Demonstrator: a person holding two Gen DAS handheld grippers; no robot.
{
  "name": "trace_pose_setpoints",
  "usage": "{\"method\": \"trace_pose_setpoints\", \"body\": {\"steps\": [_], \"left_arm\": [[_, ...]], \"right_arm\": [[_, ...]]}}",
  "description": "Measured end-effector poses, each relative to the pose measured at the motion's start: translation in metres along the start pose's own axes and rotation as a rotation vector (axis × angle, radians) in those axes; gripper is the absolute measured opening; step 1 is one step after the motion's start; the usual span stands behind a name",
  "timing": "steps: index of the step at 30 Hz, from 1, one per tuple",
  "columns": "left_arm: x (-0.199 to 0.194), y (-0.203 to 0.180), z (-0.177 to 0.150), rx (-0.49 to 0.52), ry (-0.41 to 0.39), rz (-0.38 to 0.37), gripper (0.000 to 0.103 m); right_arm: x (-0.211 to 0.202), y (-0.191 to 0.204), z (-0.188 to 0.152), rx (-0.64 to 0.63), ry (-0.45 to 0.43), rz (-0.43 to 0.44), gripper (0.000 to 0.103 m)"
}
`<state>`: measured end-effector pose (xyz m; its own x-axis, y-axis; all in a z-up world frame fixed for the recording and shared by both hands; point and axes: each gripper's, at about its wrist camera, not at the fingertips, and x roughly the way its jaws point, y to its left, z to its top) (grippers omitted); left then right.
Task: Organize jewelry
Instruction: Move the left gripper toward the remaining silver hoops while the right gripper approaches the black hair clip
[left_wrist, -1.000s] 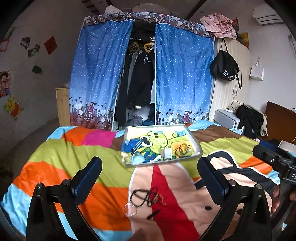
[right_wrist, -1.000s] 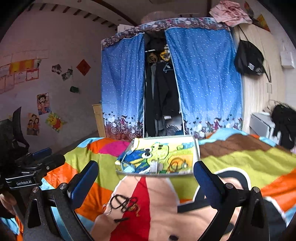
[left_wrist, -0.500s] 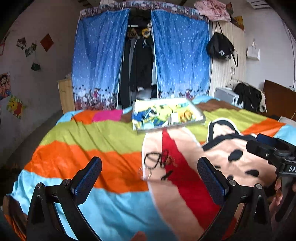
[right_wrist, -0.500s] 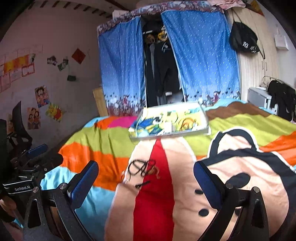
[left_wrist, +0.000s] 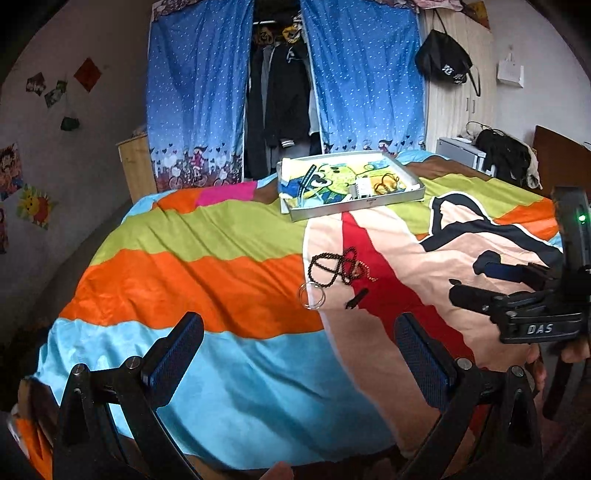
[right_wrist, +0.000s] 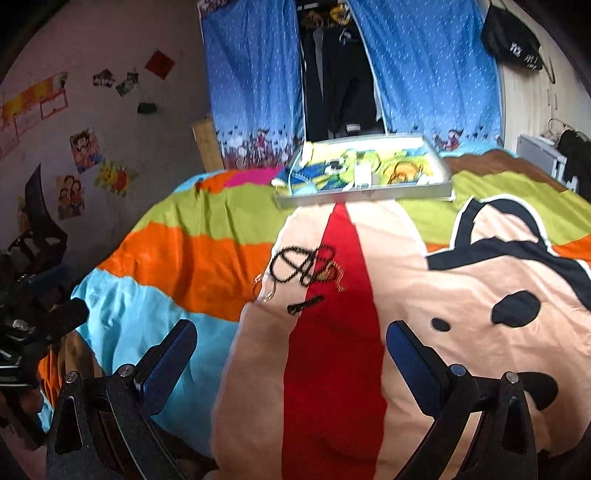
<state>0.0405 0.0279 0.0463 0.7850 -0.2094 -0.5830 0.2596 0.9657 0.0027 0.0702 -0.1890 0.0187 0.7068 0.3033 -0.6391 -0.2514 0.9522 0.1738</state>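
Both tongs are open wide and hold nothing. The left tongs (left_wrist: 297, 354) hover above the near edge of the bed, the right tongs (right_wrist: 291, 356) beside them.

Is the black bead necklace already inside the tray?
No, the black bead necklace lies on the bedspread, apart from and nearer than the tray.

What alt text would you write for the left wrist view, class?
Loose jewelry lies on a colourful bedspread: a black bead necklace, a clear bangle and a small dark clip, beyond the open, empty left gripper. A metal tray sits farther back; the right gripper enters at right.
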Motion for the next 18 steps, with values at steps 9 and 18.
{"method": "trace_pose_setpoints", "body": {"steps": [9,18], "left_arm": [[0.044,0.012,-0.011,-0.047,0.077,-0.032,0.101],[0.107,0.019,-0.020,-0.065,0.157,-0.063,0.101]], "right_arm": [[0.039,-0.026,-0.005,0.022,0.063,-0.015,0.103],[0.081,-0.061,-0.008,0.012,0.124,0.037,0.103]]}}
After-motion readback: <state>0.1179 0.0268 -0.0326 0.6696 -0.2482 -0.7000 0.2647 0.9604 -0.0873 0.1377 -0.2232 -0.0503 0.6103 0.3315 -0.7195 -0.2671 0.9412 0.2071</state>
